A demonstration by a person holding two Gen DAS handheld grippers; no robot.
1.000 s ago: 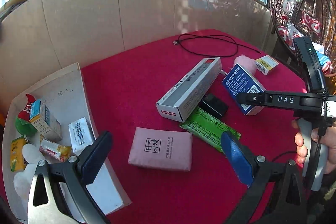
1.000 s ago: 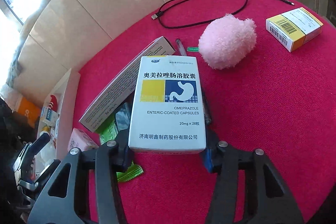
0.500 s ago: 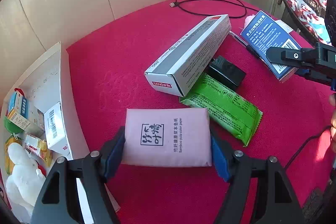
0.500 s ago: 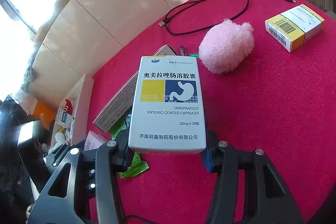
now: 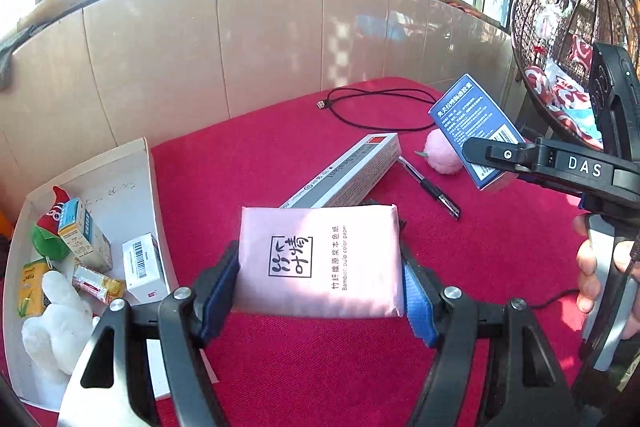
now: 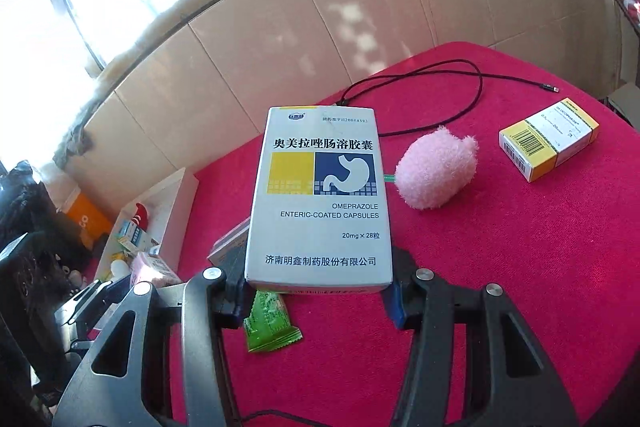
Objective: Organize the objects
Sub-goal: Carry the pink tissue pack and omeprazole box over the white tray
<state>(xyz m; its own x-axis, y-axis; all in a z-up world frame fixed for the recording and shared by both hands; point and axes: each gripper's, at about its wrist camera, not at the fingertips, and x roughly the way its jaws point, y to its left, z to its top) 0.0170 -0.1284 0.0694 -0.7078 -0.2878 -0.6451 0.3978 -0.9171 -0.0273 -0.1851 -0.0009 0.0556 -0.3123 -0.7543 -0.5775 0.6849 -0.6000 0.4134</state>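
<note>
— What had each hand got hold of just then?

— The left hand-held gripper (image 5: 320, 291) had just closed on the pink tissue pack (image 5: 320, 259), blue pads pressing both short sides. The pack sat at lower centre of the left wrist view, clear of the red table (image 5: 500, 267). The right hand-held gripper (image 6: 316, 291) was clamped on the white omeprazole box (image 6: 320, 195), held at its near end, with the rest sticking out forward, up the middle of its own view.

— And where should they have gone?

— I'd guess the white tray (image 5: 154, 187) at the left of the left wrist view, where small boxes and a white plush toy (image 5: 56, 323) already lay. The pack was soft, so I'd have kept the squeeze gentle, carried it level, and set it in a bare patch rather than on the toy.

— Anything left?

— The long grey box (image 5: 352, 171), pen (image 5: 432, 189), pink pompom (image 6: 436, 173), yellow box (image 6: 548, 143), green sachet (image 6: 268, 319) and black cable (image 6: 460, 83) lay loose on the table.
</note>
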